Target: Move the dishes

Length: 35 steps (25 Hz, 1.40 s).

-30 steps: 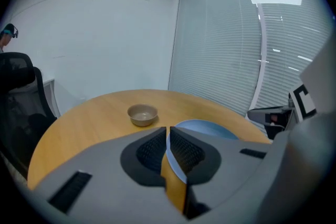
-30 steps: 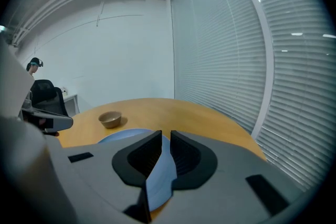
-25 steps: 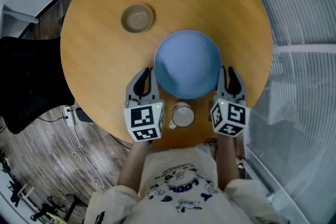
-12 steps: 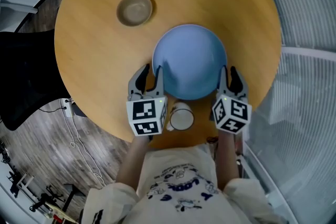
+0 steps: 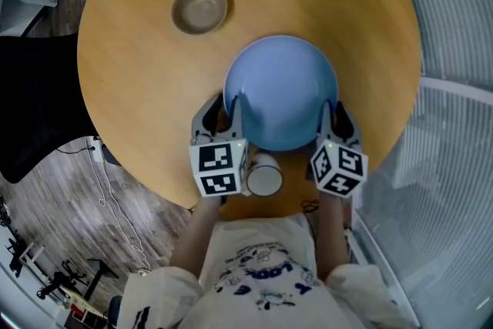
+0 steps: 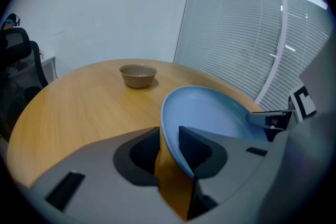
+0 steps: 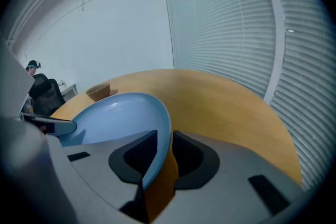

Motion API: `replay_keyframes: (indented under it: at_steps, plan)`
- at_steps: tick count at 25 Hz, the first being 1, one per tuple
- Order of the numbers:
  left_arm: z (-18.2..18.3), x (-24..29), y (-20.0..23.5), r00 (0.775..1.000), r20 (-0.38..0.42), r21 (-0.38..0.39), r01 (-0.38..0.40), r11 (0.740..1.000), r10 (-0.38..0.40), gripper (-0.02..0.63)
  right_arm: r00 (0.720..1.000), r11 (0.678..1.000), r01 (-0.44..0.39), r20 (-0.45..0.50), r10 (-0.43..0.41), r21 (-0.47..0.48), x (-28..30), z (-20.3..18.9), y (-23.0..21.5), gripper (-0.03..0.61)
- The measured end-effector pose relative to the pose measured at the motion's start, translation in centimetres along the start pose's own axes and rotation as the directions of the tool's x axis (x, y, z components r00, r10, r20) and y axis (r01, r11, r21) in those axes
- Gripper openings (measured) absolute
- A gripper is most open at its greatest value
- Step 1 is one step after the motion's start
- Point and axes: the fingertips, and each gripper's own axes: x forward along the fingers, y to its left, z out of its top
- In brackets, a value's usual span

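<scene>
Jaws of the left gripper and the right gripper are clamping opposite rims of the large shallow blue bowl, which is lying on or just above the round wooden table. The move is seemingly only beginning: the small tan bowl and the white cup are waiting untouched.

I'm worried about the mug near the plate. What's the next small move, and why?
Probably lift straight up, level: the left gripper and right gripper clamp opposite rims of the plate, and the mug stands right by its near edge.
</scene>
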Motion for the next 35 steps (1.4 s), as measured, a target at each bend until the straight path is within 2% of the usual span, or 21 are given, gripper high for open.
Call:
replay_keyframes:
  at_steps: [2, 4, 8, 13, 19, 29, 35]
  plan:
    - [-0.2, 0.2, 0.2, 1.0, -0.01, -0.005, -0.004, 1.0, 0.004, 0.106, 1.0, 1.0, 0.001, -0.001, -0.001, -0.003, 0.1, -0.1, 0.1, 0.068]
    - [-0.3, 0.1, 0.4, 1.0, -0.01, -0.008, -0.013, 1.0, 0.013, 0.066, 1.0, 1.0, 0.005, 0.005, -0.005, -0.011, 0.1, -0.1, 0.1, 0.04]
    - [-0.2, 0.1, 0.5, 1.0, -0.005, -0.023, -0.019, 1.0, 0.019, 0.055, 1.0, 1.0, -0.01, 0.002, 0.01, -0.008, 0.1, -0.2, 0.2, 0.038]
    - [0.6, -0.6, 0.8, 0.999, 0.002, 0.0, -0.033, 0.999, 0.033, 0.055, 1.0, 1.0, -0.013, 0.015, 0.014, -0.01, -0.6, 0.6, 0.7, 0.038]
    - [3.5, -2.3, 0.7, 0.997, 0.069, 0.007, -0.032, 0.999, 0.032, 0.055, 0.998, 1.0, -0.017, 0.066, 0.019, -0.02, -1.8, 3.4, 1.2, 0.038]
    - [7.0, -6.2, 4.4, 0.99, 0.14, -0.029, -0.025, 0.999, 0.029, 0.055, 0.993, 0.999, -0.023, 0.117, 0.029, -0.049, -4.0, 7.8, 6.0, 0.038]
    - [8.8, -8.8, 8.5, 0.985, 0.172, -0.04, -0.027, 0.999, 0.034, 0.055, 0.989, 0.996, -0.052, 0.133, 0.06, -0.068, -4.8, 9.9, 10.7, 0.038]
